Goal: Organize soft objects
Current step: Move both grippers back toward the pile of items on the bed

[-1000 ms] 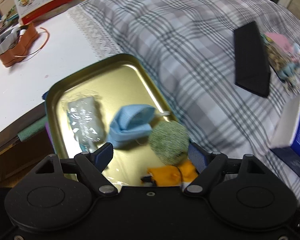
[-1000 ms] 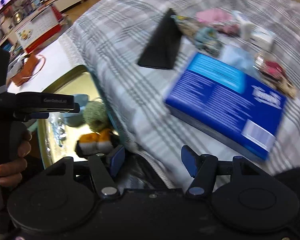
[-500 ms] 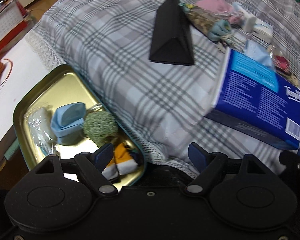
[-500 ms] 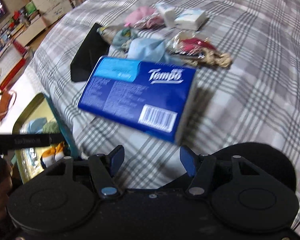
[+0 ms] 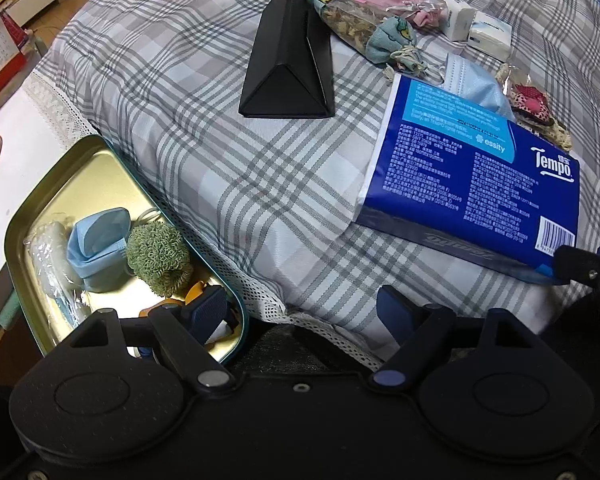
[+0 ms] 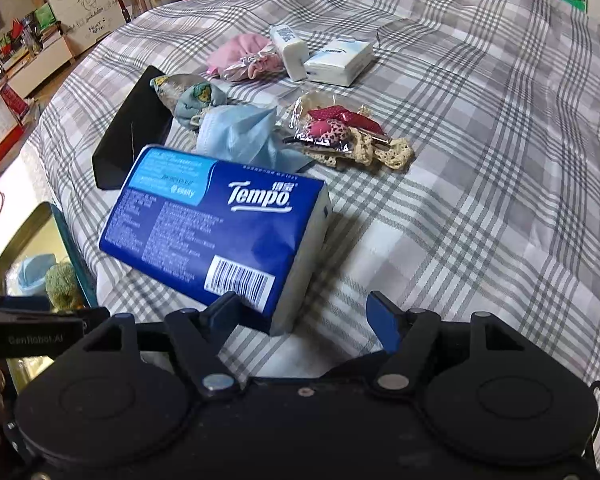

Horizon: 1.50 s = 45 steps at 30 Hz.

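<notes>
My left gripper [image 5: 300, 306] is open and holds nothing, hanging over the bed's lace edge beside the gold tin tray [image 5: 80, 168]. In the tray lie a folded blue mask [image 5: 98, 248], a green knitted ball [image 5: 158, 256], an orange toy [image 5: 196, 292] and a clear plastic pack [image 5: 48, 256]. The jaws of my right gripper [image 6: 302, 314] are opening. The near corner of the blue Tempo tissue pack [image 6: 208, 224] shows between its fingers, untouched by the pads. Behind the pack lie a loose blue mask [image 6: 236, 132], a pink pouch [image 6: 240, 54], a floral sachet [image 5: 356, 20] and a red-and-lace packet [image 6: 340, 132].
A black triangular case [image 5: 288, 64] stands on the grey plaid bedcover [image 6: 480, 200] left of the tissue pack. Two small white tissue packs [image 6: 336, 60] sit at the back. A white table [image 5: 16, 128] with a calendar lies left of the tray.
Both views have swung right, from the tray towards the bed. The tissue pack now sits close under my right gripper, whose fingers stand a little wider apart.
</notes>
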Each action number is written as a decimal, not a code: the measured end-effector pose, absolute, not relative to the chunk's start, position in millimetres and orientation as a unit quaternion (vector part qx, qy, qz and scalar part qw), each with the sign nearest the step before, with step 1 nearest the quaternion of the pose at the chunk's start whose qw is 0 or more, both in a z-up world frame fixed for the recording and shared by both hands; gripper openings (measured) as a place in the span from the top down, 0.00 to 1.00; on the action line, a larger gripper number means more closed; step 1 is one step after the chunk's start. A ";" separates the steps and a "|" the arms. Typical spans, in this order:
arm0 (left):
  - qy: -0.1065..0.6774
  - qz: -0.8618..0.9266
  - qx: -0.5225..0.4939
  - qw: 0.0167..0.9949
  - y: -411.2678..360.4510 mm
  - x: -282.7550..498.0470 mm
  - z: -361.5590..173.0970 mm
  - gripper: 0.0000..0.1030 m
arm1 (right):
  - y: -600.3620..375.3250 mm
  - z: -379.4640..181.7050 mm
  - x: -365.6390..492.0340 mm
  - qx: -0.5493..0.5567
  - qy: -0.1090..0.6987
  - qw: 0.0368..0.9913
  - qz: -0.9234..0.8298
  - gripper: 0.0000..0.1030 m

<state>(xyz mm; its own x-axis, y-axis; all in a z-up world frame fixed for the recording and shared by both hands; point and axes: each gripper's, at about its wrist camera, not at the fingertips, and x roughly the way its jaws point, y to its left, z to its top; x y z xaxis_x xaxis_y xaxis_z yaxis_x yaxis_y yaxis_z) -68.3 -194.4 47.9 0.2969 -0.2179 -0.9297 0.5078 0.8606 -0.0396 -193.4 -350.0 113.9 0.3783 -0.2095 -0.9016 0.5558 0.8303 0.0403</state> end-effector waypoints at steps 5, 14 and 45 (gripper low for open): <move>0.549 -0.229 0.133 0.793 -196.0 -66.3 46.9 0.23 | -337.1 117.3 -186.7 0.116 0.525 0.817 -0.210 0.36; 0.551 -0.233 0.120 0.792 -195.6 -62.2 47.8 0.23 | -330.2 89.9 -171.7 0.050 0.568 0.791 -0.222 0.37; 0.537 -0.211 0.108 0.809 -220.8 -47.7 39.6 0.25 | -461.5 112.0 -131.1 0.293 0.417 0.783 -0.356 0.33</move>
